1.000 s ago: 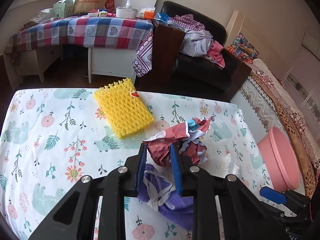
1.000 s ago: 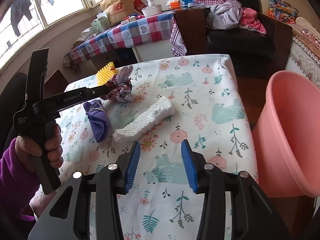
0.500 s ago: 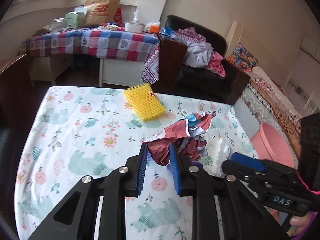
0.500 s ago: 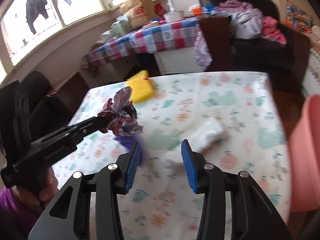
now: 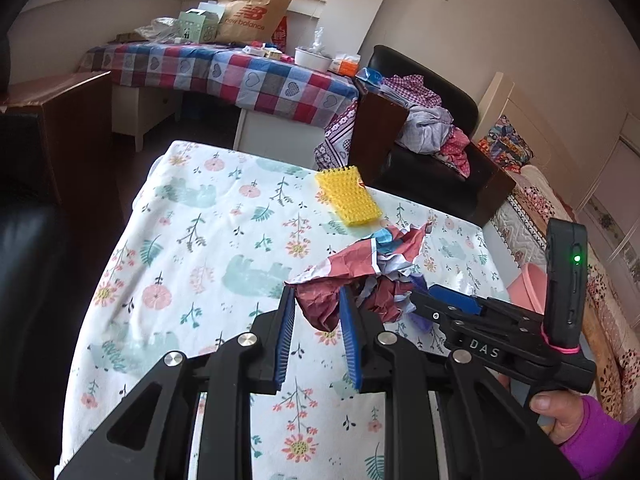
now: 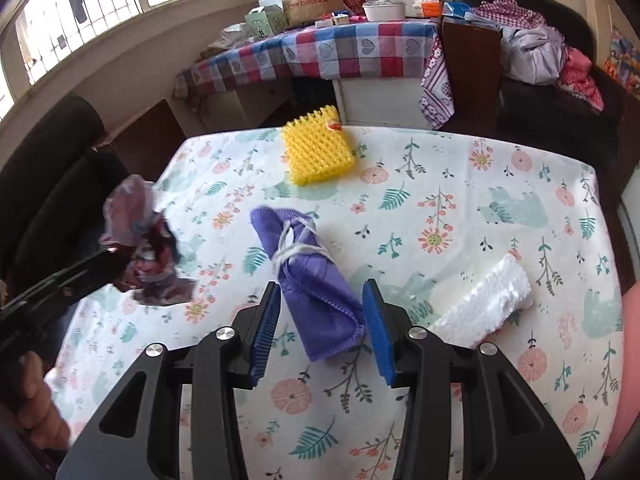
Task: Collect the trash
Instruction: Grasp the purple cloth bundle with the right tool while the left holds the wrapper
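My left gripper [image 5: 316,300] is shut on a crumpled red, white and blue wrapper [image 5: 360,264], held above the floral tablecloth [image 5: 200,240]. The right wrist view has the same wrapper [image 6: 140,236] at the left, blurred, in the left gripper [image 6: 114,258]. My right gripper [image 6: 322,292] is open and low over a folded purple face mask [image 6: 308,264] with white straps. The mask lies on the cloth between the jaws, and the pads do not visibly squeeze it. A white foam block [image 6: 492,304] lies to the right. A yellow foam net [image 6: 316,152] lies at the far side.
A pink tub [image 5: 528,284] stands beyond the table's right edge, also seen as the tub [image 6: 628,360] in the right wrist view. Behind are a checked-cloth table [image 5: 240,76] with a paper bag, a black armchair [image 5: 432,152] piled with clothes, and a bed [image 5: 560,216].
The left gripper has carried the wrapper up and away from the purple mask. The right gripper has swung left from the white foam block to over the mask.
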